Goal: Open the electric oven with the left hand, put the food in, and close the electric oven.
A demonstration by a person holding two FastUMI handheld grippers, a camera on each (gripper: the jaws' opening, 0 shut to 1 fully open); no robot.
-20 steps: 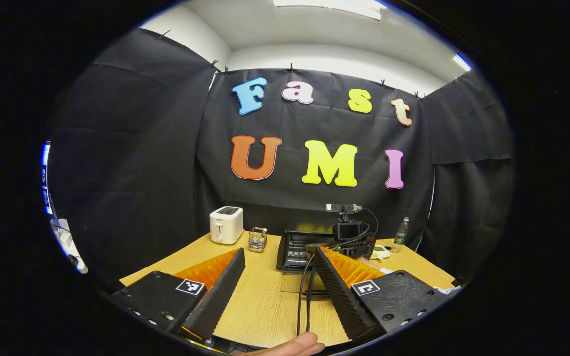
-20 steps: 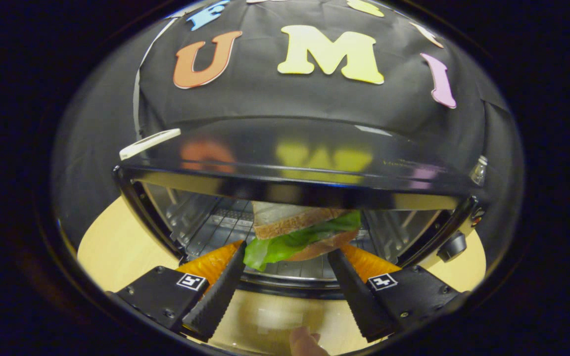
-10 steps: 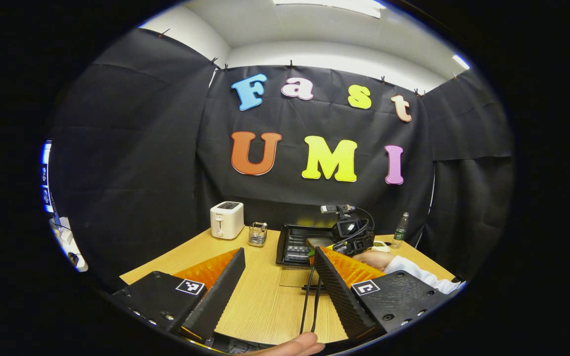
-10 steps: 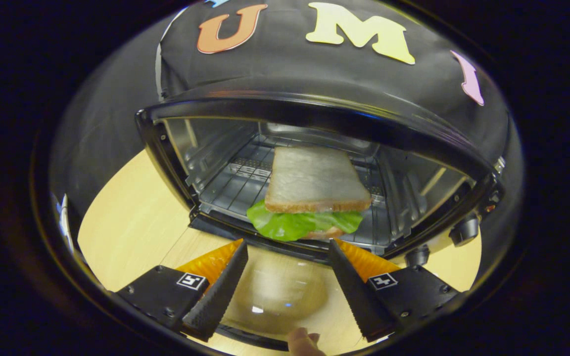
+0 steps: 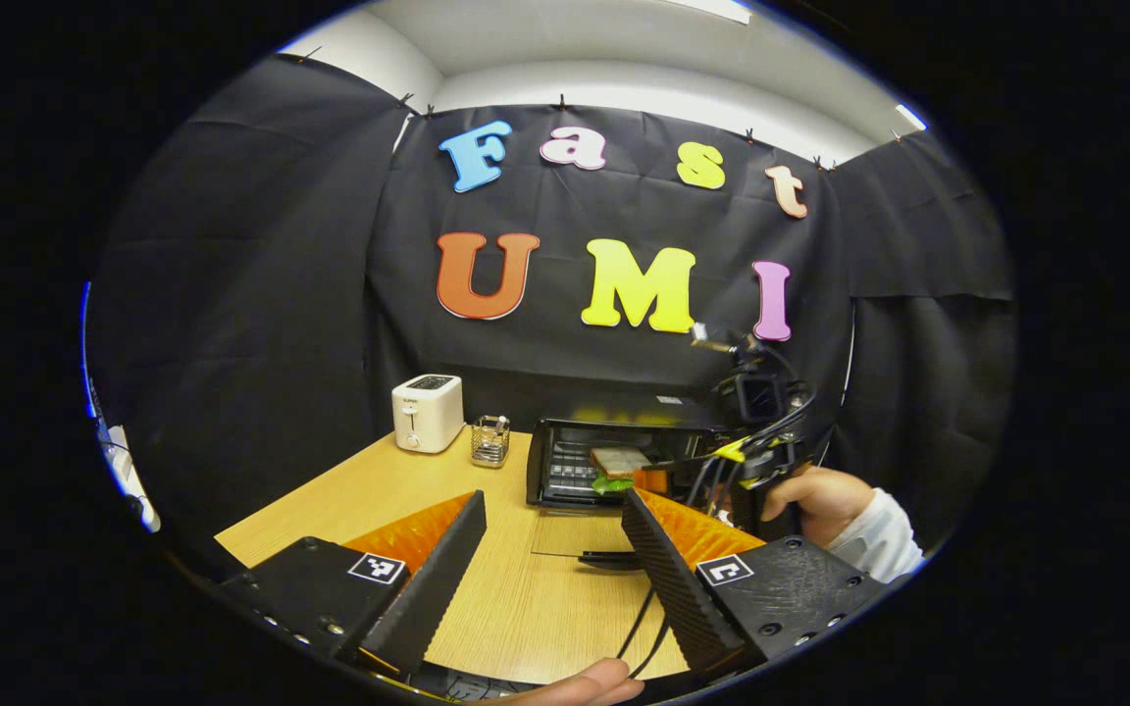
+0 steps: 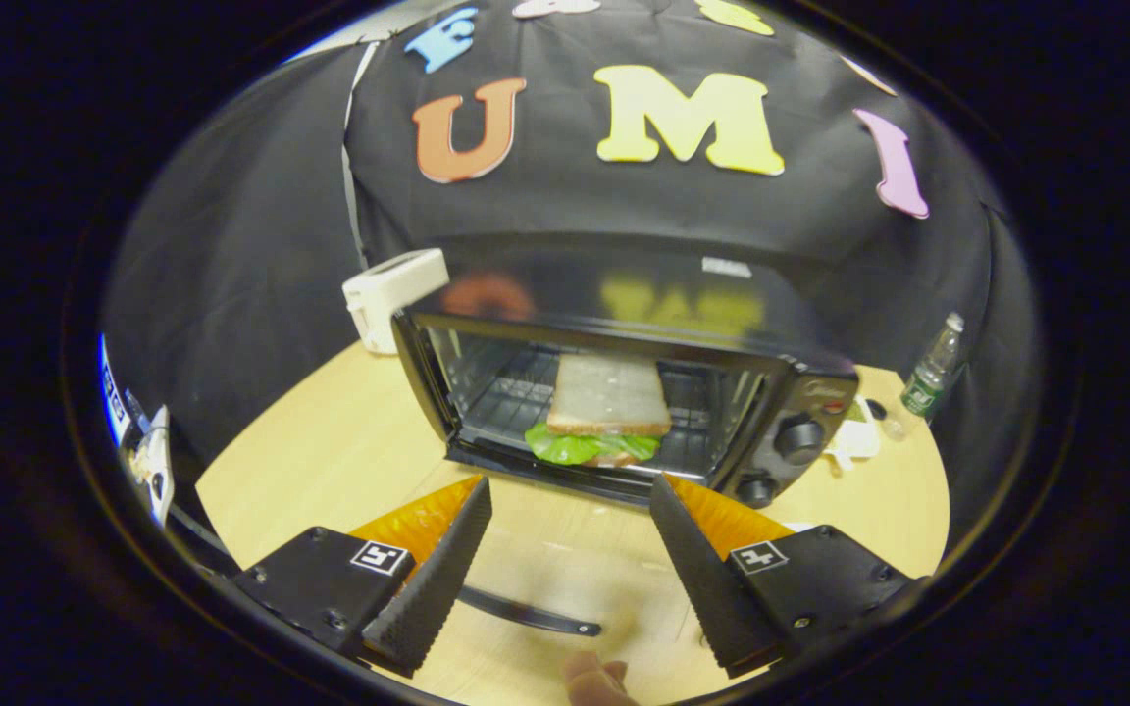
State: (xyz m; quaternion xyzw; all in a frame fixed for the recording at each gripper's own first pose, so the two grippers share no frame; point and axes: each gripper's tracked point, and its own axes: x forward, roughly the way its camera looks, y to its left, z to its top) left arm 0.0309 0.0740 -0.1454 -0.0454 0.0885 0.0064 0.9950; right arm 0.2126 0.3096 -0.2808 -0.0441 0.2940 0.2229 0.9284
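Our right gripper has backed out empty and open, the sandwich now inside the oven; our open left gripper must close the door.

Blurred oven door handle; small unclear clutter beside oven.

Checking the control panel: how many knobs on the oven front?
2 on the oven panel, at its right side: upper knob and lower knob, stacked beside the open cavity. None seem hidden.
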